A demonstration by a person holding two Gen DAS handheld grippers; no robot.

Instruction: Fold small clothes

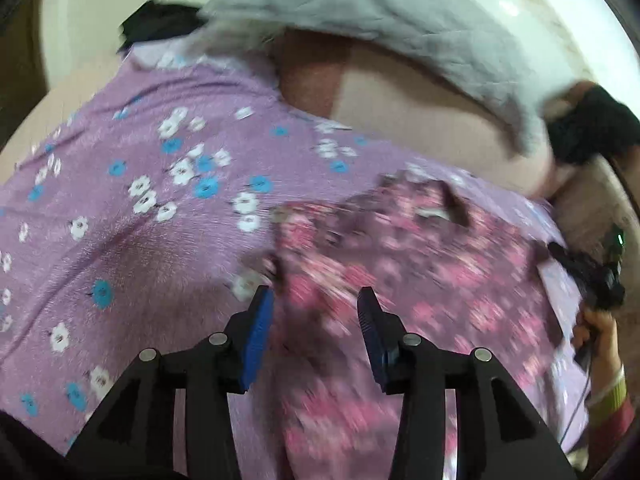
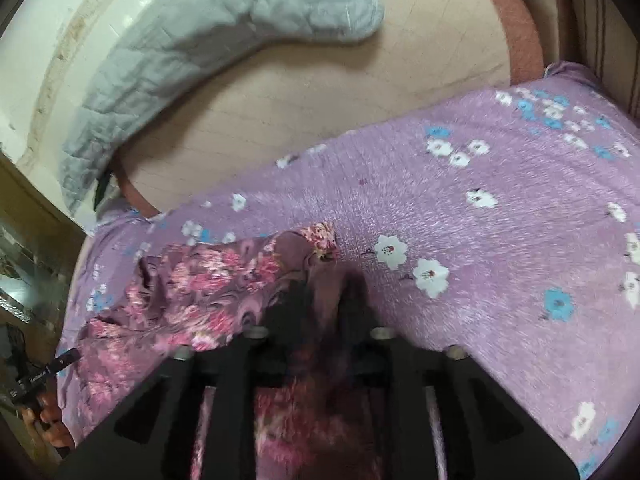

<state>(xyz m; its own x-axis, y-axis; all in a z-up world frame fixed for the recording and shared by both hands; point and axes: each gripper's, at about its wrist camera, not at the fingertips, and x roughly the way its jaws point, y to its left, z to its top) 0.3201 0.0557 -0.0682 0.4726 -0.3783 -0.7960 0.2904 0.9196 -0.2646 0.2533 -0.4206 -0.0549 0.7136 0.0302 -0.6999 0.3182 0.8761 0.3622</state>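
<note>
A small pink-and-maroon floral garment lies crumpled on a lilac sheet with white and blue flowers. My left gripper is open just above the garment's near left part, blue pads apart, holding nothing. In the right wrist view the same garment lies left of centre on the lilac sheet. My right gripper is blurred; its fingers stand close together with garment cloth between them, at the garment's right edge. The right gripper also shows at the right edge of the left wrist view, held by a hand.
A grey quilted blanket lies bunched at the far side on a beige mattress; it also shows in the right wrist view. A dark cloth lies at the far left. A white wall stands behind.
</note>
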